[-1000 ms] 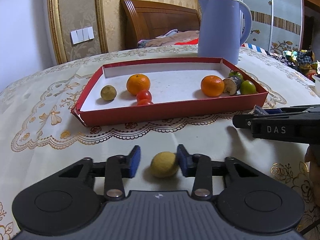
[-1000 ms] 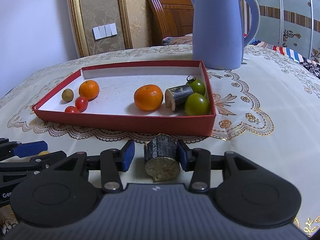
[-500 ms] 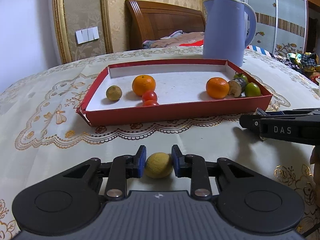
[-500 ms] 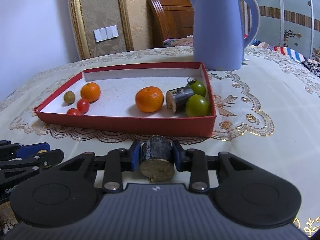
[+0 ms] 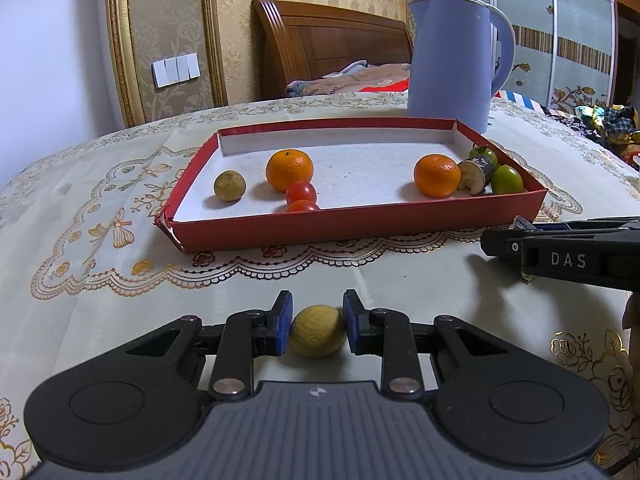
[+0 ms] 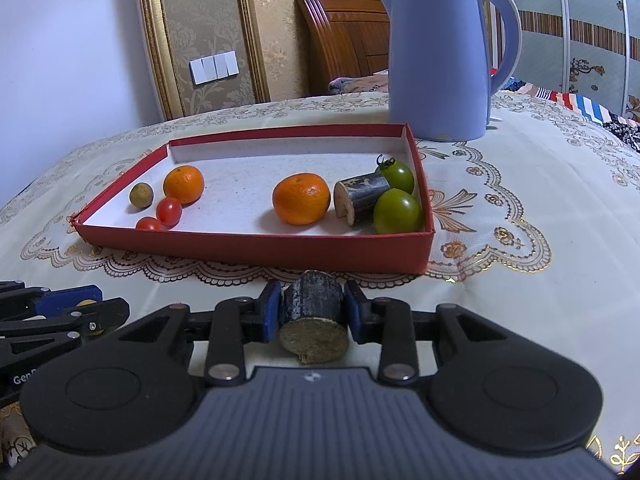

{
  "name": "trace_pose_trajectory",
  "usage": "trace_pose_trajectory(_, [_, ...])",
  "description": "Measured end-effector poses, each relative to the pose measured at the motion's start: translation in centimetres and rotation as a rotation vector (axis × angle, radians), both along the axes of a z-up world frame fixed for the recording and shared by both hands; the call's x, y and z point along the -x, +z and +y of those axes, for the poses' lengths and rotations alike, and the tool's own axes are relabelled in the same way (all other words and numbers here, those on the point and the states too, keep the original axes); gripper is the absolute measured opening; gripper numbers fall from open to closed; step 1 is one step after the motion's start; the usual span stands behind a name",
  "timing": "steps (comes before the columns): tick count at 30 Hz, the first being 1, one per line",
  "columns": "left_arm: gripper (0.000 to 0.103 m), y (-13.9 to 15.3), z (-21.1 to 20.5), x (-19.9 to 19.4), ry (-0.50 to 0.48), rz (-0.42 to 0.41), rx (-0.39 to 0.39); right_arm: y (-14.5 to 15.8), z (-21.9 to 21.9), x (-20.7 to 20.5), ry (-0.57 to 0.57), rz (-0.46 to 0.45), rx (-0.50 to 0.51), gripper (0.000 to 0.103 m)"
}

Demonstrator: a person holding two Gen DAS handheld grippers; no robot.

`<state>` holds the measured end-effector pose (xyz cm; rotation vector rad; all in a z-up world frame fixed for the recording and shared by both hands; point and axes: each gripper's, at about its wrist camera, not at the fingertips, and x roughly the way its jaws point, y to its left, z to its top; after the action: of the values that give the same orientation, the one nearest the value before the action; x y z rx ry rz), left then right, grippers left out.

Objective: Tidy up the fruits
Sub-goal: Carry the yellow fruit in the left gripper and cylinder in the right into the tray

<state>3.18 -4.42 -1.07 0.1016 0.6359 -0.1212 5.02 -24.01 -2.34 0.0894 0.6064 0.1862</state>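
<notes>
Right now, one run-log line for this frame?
left gripper: shut on yellow fruit | right gripper: shut on sugarcane piece | both outside red tray

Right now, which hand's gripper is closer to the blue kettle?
Right. The right gripper, holding a dark log piece, sits before the tray's kettle-side corner. The left gripper, holding a yellow fruit, is further left of the kettle.

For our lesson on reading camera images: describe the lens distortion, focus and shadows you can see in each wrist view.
Left wrist view: fisheye bends the red tray rim and wardrobe lines; the yellow fruit in the left gripper is sharp; soft shadows lie beside the oranges. Right wrist view: the kettle bulges and leans; the dark cane piece in the right gripper is crisp; corners darken.
</notes>
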Motion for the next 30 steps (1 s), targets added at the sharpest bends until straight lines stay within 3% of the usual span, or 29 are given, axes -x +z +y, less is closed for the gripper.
trace_pose_trajectory(24, [0.027,0.2,0.8,-0.2,0.053,-0.013,0.014,0.9,-0.8,1.8,-0.006,-0.122,-0.058,0.032])
trace_pose_trajectory(30, [0.027,1.3,1.3,-0.6,0.054,-0.038,0.063,1.3,-0.5,2.0,0.01,-0.144,-0.039,0.032])
